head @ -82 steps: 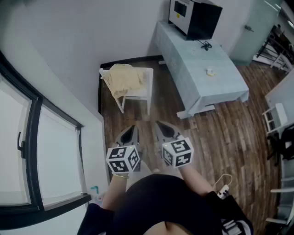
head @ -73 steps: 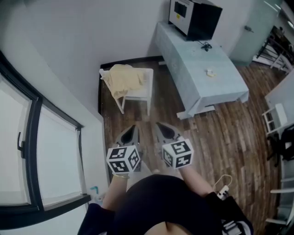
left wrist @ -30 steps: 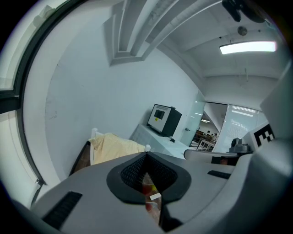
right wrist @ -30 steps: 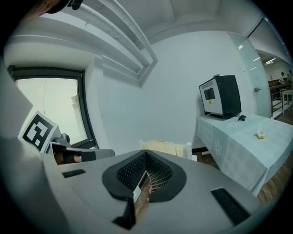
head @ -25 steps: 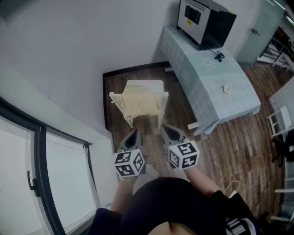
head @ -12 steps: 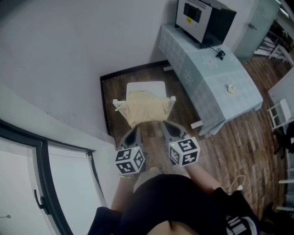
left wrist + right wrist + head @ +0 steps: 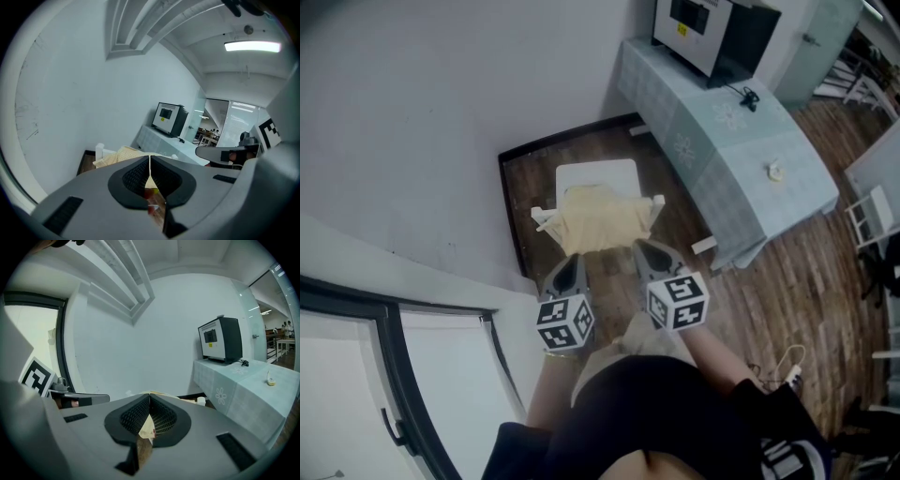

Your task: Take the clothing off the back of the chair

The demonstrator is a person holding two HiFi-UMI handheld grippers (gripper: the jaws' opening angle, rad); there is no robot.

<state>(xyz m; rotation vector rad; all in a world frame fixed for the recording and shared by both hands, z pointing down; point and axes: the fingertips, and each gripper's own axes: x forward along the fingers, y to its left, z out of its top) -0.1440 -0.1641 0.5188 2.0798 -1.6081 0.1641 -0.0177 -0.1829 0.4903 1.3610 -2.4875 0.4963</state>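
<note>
A pale yellow garment [image 7: 600,220] hangs over the back of a white chair [image 7: 596,175] that faces away from me toward the wall. In the head view both grippers point at the chair back from the near side. My left gripper [image 7: 573,260] sits at the garment's lower left edge, my right gripper [image 7: 642,247] at its lower right edge. Both are shut, with nothing between the jaws. In the left gripper view the garment [image 7: 123,154] shows just past the left gripper [image 7: 149,161]. Through the gap below the right gripper [image 7: 149,399] a strip of the garment [image 7: 146,430] shows.
A long table with a pale blue cloth [image 7: 741,159] stands right of the chair. It carries a black and white machine [image 7: 712,33] and a small object [image 7: 776,171]. A grey wall and a window frame [image 7: 403,394] are on the left. A white cable [image 7: 780,367] lies on the wood floor.
The chair and garment have come nearer in the head view. Both grippers have moved forward up to the garment's lower edge. The jaws stayed shut.
</note>
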